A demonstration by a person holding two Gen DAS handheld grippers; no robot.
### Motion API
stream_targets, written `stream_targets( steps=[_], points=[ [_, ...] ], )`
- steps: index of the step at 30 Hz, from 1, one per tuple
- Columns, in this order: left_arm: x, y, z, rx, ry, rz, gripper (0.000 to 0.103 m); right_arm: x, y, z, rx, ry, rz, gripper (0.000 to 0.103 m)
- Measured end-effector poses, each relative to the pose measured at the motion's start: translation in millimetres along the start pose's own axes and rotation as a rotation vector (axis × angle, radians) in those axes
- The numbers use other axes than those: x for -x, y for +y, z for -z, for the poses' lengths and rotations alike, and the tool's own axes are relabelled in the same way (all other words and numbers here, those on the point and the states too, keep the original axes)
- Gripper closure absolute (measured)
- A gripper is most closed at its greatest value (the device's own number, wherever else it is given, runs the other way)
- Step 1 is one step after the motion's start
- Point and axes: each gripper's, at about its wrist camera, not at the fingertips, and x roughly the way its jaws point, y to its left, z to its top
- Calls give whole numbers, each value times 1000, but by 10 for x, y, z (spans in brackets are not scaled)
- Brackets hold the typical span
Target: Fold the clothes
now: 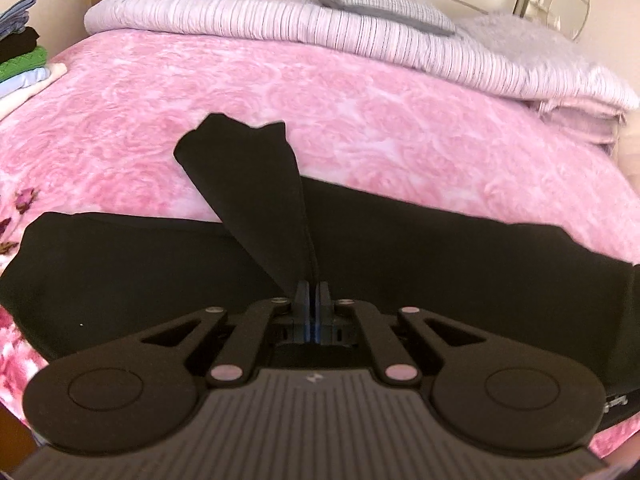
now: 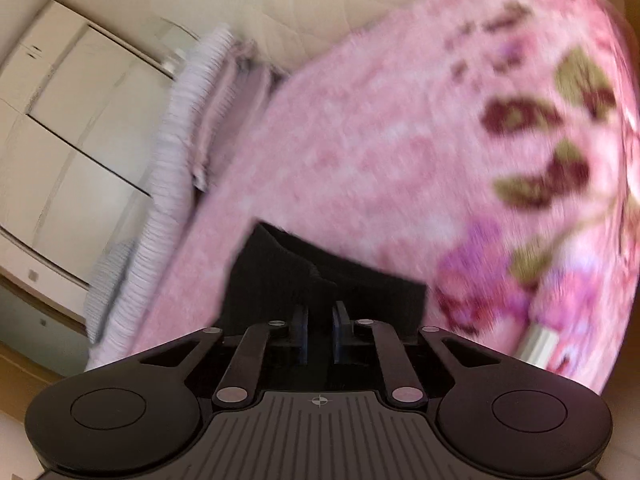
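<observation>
Stack of folded clothes [image 1: 22, 56]: far left edge of the bed. Pink blanket [image 1: 360, 112]: covers the bed; striped bedding [image 1: 280, 24] and grey pillow [image 1: 380, 4] at its head. Black garment [image 1: 120, 256]: spread across the near part of the blanket. Left hand-held gripper [image 1: 312, 288]: jaws pressed together, pinching a raised fold of the garment. Right hand-held gripper [image 2: 320, 320]: jaws narrowly apart over black cloth; grip cannot be told in the blur.

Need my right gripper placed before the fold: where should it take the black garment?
Judging by its pose, the free edge of the black garment right ahead of the right gripper, approached low along the pink blanket; the left gripper already pinches a raised fold.
</observation>
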Motion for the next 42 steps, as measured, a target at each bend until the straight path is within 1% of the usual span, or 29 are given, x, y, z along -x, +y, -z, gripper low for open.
stream_targets(
  steps=[3, 6, 11, 15, 17, 22, 24, 25, 27, 28, 29, 31, 32, 33, 35, 36, 37, 38, 39, 41, 42],
  points=[
    [151, -16, 30, -5, -23, 28, 103, 169, 85, -70, 18, -62, -29, 94],
    [226, -17, 123, -24, -21, 46, 103, 286, 104, -104, 32, -83, -36, 94],
    [261, 46, 326, -17, 8, 56, 103, 415, -81, -2, 5, -75, 1, 94],
    [340, 60, 451, -36, -3, 59, 103, 488, -216, 49, -29, -80, 16, 94],
    [360, 53, 508, -51, -11, 50, 103, 491, -263, 70, -32, -77, 28, 94],
    [284, -6, 692, -92, 11, 11, 103, 418, -406, 147, -33, -44, 95, 94],
    [194, -44, 803, -127, 34, -18, 101, 382, -355, 171, 23, -11, 129, 91],
    [140, -66, 866, -152, 46, -36, 100, 372, -300, 185, 68, 3, 155, 88],
    [141, -121, 935, -183, 23, -67, 98, 380, -138, 221, 181, 15, 227, 76],
    [169, -155, 935, -195, 18, -83, 97, 415, -29, 251, 250, 2, 271, 68],
    [212, -172, 926, -197, 17, -88, 96, 473, 97, 296, 323, -30, 315, 64],
    [318, -167, 906, -190, 12, -92, 95, 601, 347, 446, 450, -117, 384, 62],
    [386, -142, 900, -181, 3, -98, 95, 652, 448, 531, 495, -141, 378, 62],
    [445, -117, 899, -174, -8, -104, 95, 705, 532, 634, 527, -143, 330, 62],
    [572, -26, 919, -153, -16, -114, 95, 744, 612, 841, 535, -80, 180, 62],
    [638, 24, 936, -140, -15, -116, 95, 702, 625, 954, 528, -16, 123, 62],
    [722, 85, 958, -128, -14, -111, 95, 638, 642, 1072, 521, 54, 97, 62],
    [808, 140, 979, -124, -9, -107, 95, 576, 666, 1198, 519, 114, 98, 62],
    [889, 187, 996, -125, -3, -106, 95, 550, 711, 1333, 528, 153, 97, 62],
    [1054, 265, 1026, -137, 3, -120, 95, 561, 837, 1596, 553, 194, 71, 62],
    [1141, 305, 1033, -142, -2, -128, 95, 588, 924, 1719, 561, 206, 40, 62]
  ],
)
